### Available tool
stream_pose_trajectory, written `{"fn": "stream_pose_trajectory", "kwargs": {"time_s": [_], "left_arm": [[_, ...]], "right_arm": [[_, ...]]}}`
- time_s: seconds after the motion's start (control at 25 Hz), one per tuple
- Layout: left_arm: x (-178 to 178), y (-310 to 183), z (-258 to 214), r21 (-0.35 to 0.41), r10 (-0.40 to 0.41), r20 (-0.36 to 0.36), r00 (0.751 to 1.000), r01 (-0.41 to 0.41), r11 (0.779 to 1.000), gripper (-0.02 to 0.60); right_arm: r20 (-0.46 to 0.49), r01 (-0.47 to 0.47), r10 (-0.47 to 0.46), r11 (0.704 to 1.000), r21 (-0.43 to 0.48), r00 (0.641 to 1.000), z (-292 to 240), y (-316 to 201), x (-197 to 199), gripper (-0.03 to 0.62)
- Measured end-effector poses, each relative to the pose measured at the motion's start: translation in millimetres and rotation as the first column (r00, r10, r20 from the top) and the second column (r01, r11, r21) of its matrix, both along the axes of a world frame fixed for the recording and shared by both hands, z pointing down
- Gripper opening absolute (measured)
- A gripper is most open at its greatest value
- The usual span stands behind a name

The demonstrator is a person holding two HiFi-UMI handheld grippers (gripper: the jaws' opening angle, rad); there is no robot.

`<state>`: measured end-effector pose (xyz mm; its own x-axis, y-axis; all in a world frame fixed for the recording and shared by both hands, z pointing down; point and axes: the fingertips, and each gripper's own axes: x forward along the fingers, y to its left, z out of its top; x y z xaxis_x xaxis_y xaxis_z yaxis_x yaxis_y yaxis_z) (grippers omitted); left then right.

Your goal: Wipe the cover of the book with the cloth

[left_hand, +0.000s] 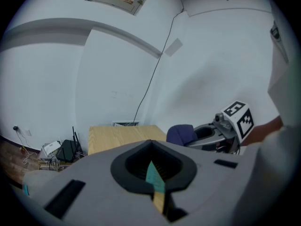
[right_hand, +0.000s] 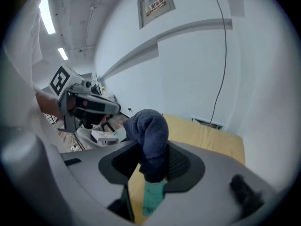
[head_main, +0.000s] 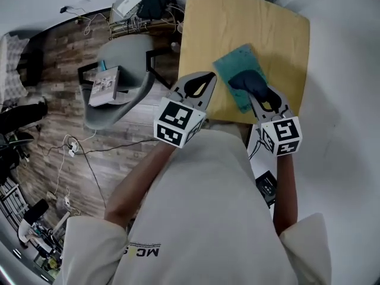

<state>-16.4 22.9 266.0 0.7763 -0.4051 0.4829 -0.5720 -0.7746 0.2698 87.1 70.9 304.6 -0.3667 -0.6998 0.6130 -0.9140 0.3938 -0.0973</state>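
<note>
Head view, with both gripper views. A table (head_main: pixel 270 34) of pale wood is seen from above against a white wall (head_main: pixel 344 70). The book (head_main: pixel 233 63), with a teal cover, lies flat on the near half of the table, turned at a slant to the table's edges.

The right gripper (head_main: pixel 255 94) is held over the near end of the book. Its jaws are clamped on the cloth (head_main: pixel 246 81), a dark blue wad that bulges up between them and past their tips. In the right gripper view the teal cover is seen directly beneath the hanging cloth. Whether the cloth presses on the cover cannot be told.

The left gripper (head_main: pixel 208 78) is held at the near left edge of the table, just beside the left edge of the book. Its jaws are brought together, with only a thin slit left between them. Nothing is gripped; through the slit a strip of teal cover and bare wood is seen. Contact with the table cannot be told.

To the left of the table a grey chair (head_main: pixel 127 58) stands on the plank floor (head_main: pixel 53 153), and a small box (head_main: pixel 105 86) lies on its seat. Cables (head_main: pixel 77 150) are trailed across the floor.
</note>
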Motion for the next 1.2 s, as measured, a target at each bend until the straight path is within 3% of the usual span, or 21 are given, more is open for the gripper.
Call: {"fn": "stream_pose_trajectory", "kwargs": {"time_s": [0.28,0.4,0.6,1.2], "left_arm": [[-3,0,-51,0.048,-0.023,-0.066,0.998,0.026,0.999,0.009],[-1,3,-70,0.078,-0.015,-0.09,0.996,0.022,0.997,0.009],[-11,14,-92,0.123,-0.021,-0.112,0.993,0.035,0.992,0.009],[-3,21,-93,0.12,0.005,-0.136,0.991,0.011,0.993,0.009]], "right_arm": [[0.024,0.034,-0.038,0.991,0.13,0.999,-74,-27,-6,0.16],[0.057,0.007,-0.019,0.982,0.189,0.998,-103,-24,-2,0.16],[0.023,-0.034,0.029,0.963,0.269,0.999,-120,-7,2,0.158],[0.093,-0.131,0.109,0.953,0.274,0.99,-115,14,10,0.158]]}}
